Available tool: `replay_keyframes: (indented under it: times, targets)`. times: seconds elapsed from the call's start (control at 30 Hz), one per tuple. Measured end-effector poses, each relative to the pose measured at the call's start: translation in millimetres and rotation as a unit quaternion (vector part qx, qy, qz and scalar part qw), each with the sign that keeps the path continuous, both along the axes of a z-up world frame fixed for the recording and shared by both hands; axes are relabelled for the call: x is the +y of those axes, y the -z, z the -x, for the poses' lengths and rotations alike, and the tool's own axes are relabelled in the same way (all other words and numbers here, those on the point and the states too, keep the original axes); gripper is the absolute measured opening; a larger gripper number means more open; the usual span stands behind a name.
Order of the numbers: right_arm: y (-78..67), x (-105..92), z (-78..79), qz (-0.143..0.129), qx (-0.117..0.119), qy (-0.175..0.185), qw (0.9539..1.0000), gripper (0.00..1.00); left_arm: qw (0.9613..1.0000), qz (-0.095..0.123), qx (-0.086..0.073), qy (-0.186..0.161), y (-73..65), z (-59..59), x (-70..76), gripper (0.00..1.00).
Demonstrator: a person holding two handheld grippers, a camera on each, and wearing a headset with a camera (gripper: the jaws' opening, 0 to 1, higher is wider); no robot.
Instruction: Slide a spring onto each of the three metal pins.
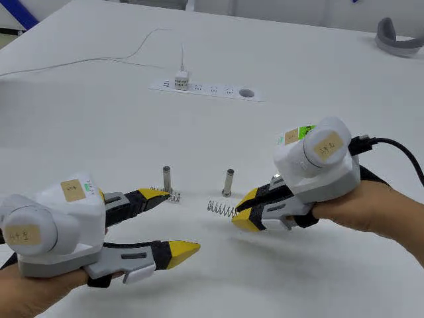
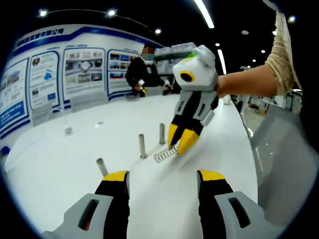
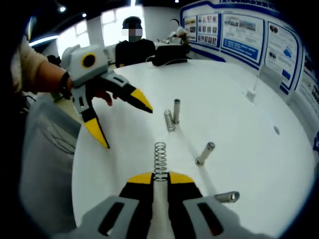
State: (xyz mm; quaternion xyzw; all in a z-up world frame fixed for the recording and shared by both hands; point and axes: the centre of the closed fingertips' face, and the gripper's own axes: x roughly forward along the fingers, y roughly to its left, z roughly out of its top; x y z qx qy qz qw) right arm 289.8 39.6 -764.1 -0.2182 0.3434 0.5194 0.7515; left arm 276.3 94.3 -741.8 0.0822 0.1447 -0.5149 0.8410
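Right gripper (image 1: 240, 213) jaws clamped on one end of a coil spring (image 1: 222, 209), just beside an upright metal pin (image 1: 228, 182); left gripper (image 1: 182, 222) jaws apart, empty; spring judged light and whippy, best pinched gently at end coils.

Pins (image 1: 228, 183) and spring (image 1: 221, 209) are shiny metal; tabletop (image 1: 99, 126) matt white.

White table (image 1: 298, 53), power strip (image 1: 205, 88) and cable (image 1: 182, 59), three upright pins (image 2: 142, 146), spring (image 1: 174, 197) beside one.
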Motion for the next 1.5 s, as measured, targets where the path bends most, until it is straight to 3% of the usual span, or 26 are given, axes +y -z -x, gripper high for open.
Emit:
replay_keyframes:
  times: [0.67, 0.9, 1.5]
  targets:
    - [-14.1, 11.7, 32.3, 0.024, 0.017, -0.083, 0.9961, 0.12, 0.9985, -0.010, -0.001, 0.055, 6.3, 19.8, -18.6, 0.43]
    - [-13.3, 13.9, 44.0, 0.031, 0.029, -0.107, 0.9933, 0.12, 0.9974, -0.015, -0.011, 0.069, 6.0, 26.8, -23.3, 0.35]
    - [-19.7, 17.3, 53.7, 0.042, 0.036, -0.128, 0.9902, 0.12, 0.9954, -0.025, -0.030, 0.087, 8.5, 33.0, -28.2, 0.12]
